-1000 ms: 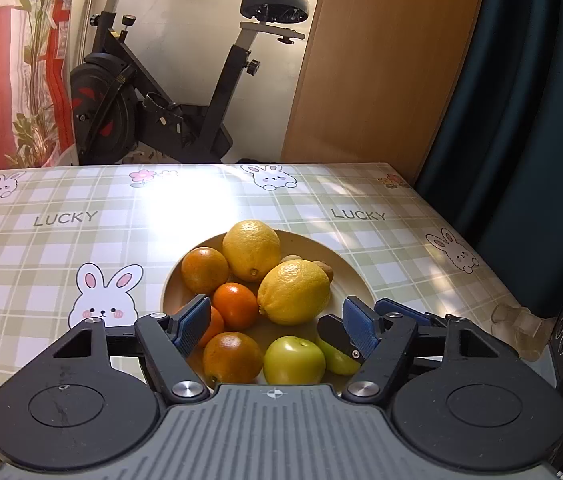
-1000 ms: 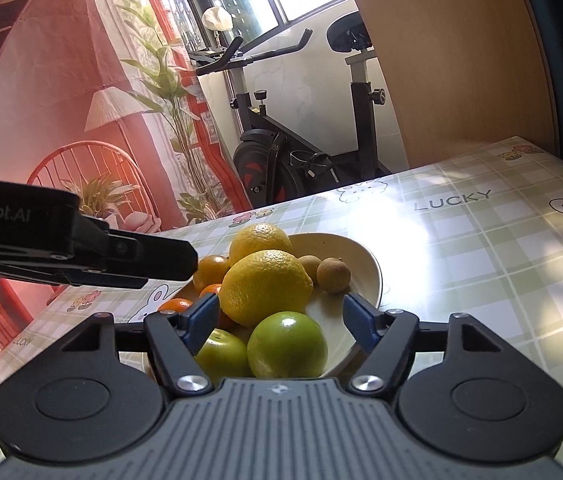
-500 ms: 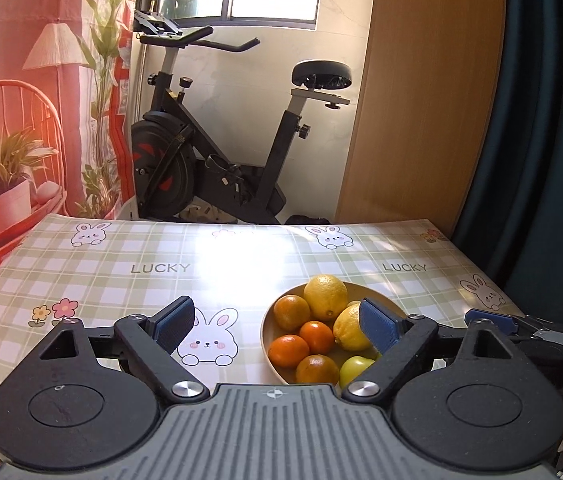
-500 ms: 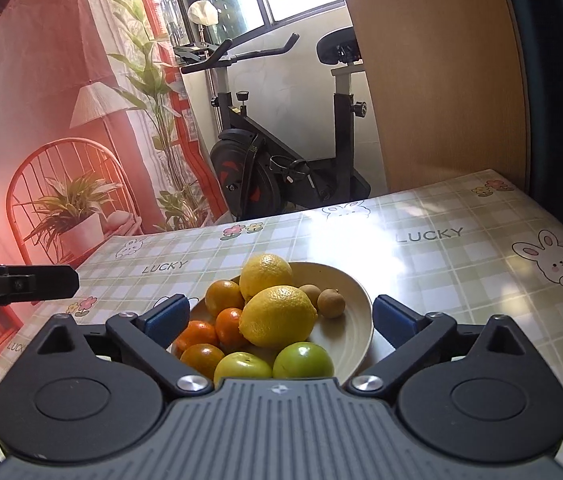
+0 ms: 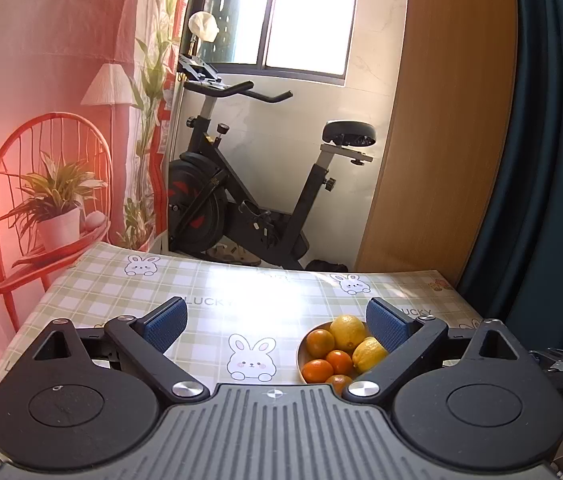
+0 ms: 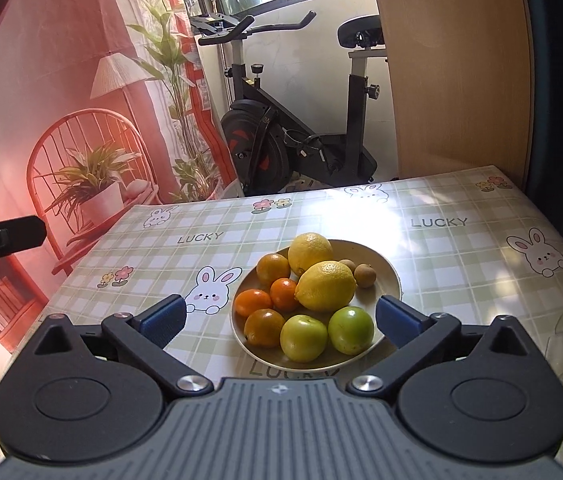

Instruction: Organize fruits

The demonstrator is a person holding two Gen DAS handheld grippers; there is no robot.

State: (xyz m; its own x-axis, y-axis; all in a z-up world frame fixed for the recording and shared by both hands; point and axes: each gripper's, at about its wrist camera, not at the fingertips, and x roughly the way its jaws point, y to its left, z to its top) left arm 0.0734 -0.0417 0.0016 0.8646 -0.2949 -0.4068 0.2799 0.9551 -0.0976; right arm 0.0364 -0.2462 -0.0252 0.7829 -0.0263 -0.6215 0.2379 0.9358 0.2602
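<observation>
The fruit sits heaped in a cream bowl on the worktop, nearer its right edge than its left and toward the near side; two lemons lie at the back and middle, oranges on the left, two green apples at the near rim, two small brown fruits at the back right. The right tool hangs above and short of the bowl, facing it squarely, the apples nearest its pads; its jaws stand wide apart and empty. The left tool sees the bowl low and to its right, partly hidden, so probably farther off; its jaws are opening, nothing between them.
</observation>
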